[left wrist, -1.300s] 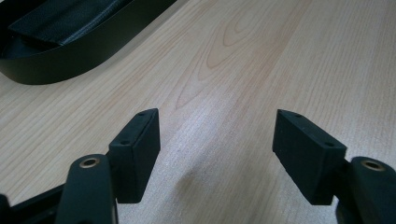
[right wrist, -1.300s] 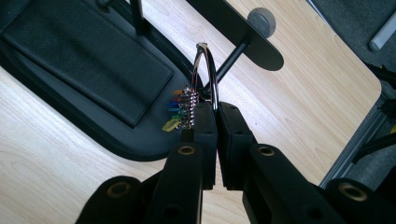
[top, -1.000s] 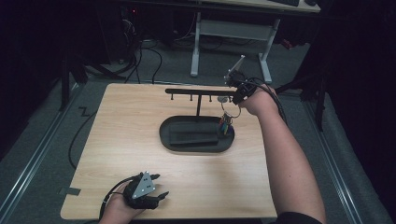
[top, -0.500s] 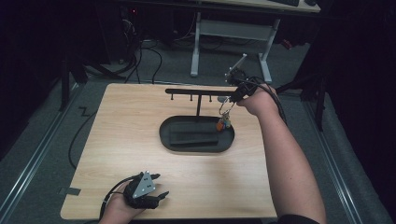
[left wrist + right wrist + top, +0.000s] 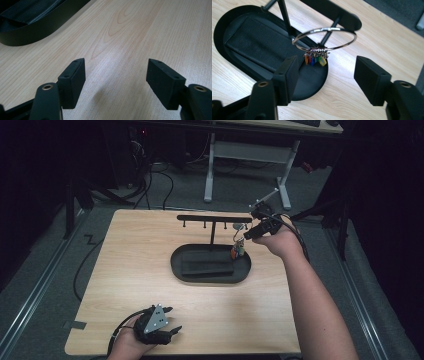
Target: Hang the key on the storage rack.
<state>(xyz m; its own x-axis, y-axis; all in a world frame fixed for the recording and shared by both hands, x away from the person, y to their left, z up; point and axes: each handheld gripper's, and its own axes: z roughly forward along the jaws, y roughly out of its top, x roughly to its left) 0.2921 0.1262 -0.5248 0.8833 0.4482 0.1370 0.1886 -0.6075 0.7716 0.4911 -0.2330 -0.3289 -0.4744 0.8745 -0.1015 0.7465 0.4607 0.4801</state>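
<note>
On the wooden bench (image 5: 125,285), a black hanger stand (image 5: 214,219) now carries the charm bracelet (image 5: 324,40) on its right-end hook. The right gripper (image 5: 325,75) has just released it, jaws spread and empty. Near left, the left gripper (image 5: 116,82) rests open.

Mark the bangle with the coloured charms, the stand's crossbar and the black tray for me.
bangle (image 5: 325,38): right gripper view, on the silver ring's near rim above the charms.
stand's crossbar (image 5: 214,218): high view, on the middle of the black bar.
black tray (image 5: 176,265): high view, on its left rim.
</note>
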